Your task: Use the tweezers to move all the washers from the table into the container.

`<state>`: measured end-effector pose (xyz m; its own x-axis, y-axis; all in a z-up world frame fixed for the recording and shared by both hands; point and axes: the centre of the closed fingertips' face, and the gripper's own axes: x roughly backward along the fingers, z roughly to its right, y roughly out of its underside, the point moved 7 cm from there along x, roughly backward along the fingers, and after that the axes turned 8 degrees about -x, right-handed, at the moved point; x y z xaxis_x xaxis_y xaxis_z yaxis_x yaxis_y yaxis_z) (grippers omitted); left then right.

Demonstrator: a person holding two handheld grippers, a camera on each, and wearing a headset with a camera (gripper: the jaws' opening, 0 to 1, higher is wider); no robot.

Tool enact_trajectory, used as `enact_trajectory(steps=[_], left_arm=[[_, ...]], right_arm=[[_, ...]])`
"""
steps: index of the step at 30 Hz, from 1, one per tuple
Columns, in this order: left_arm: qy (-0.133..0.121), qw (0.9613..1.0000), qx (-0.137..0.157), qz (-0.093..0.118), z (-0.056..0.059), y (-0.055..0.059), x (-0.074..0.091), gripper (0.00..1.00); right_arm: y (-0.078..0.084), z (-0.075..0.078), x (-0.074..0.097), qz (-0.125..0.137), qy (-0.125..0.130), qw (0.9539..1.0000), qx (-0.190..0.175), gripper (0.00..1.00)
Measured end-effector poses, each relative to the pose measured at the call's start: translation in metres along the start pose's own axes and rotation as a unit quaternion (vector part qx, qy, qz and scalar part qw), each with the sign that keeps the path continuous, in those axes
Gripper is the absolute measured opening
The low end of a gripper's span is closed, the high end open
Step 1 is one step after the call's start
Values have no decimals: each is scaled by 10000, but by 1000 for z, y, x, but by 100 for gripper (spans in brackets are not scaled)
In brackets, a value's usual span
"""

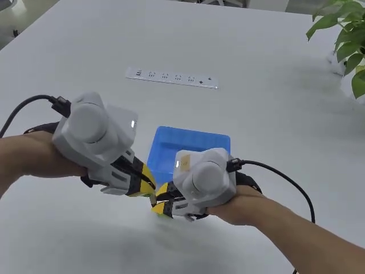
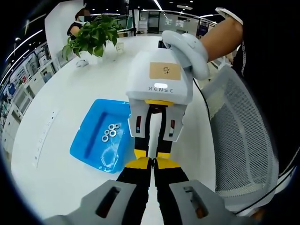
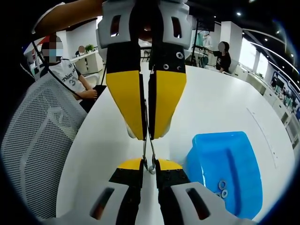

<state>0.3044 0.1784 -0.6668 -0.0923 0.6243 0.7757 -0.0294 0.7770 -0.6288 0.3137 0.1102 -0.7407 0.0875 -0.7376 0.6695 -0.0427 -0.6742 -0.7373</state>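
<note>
Head view: you hold the left gripper (image 1: pixel 149 189) and right gripper (image 1: pixel 161 201) nose to nose on the near side of the blue container (image 1: pixel 194 142). Their tips meet just short of its near wall. This is probably so the tool can be regripped close to the drop point.

Left gripper view: the right gripper's jaws are drawn nearly together on the tweezers (image 2: pixel 151 136), a thin metal strip running between them. Your left jaws are pinched in on the same strip from below. Several washers (image 2: pixel 110 132) lie clustered inside the container, left of the meeting point.

Right gripper view: the tweezers run from between the left gripper's yellow pads into your right gripper's closed tips. Both grips look like they steady the tool for a hand-over. The container sits just right of the tips, with two washers on its floor near the close corner
</note>
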Motion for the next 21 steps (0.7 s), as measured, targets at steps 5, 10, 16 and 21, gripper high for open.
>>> enact_trajectory(steps=[5,10,16,21], left_arm=[[3,10000,-4,19,0,-1,-1,6],[14,10000,-6,10,-1,-2,-1,6],[22,10000,-1,11,0,-3,-1,6],[28,10000,-11,4,0,-4,-2,6]], right_arm=[[1,0,0,-5,-2,10000,-8,12],[1,1,0,-14,-3,10000,-38,11],[1,1,0,-10,-1,10000,-42,10],[1,1,1,-27,-2,10000,-15,10]])
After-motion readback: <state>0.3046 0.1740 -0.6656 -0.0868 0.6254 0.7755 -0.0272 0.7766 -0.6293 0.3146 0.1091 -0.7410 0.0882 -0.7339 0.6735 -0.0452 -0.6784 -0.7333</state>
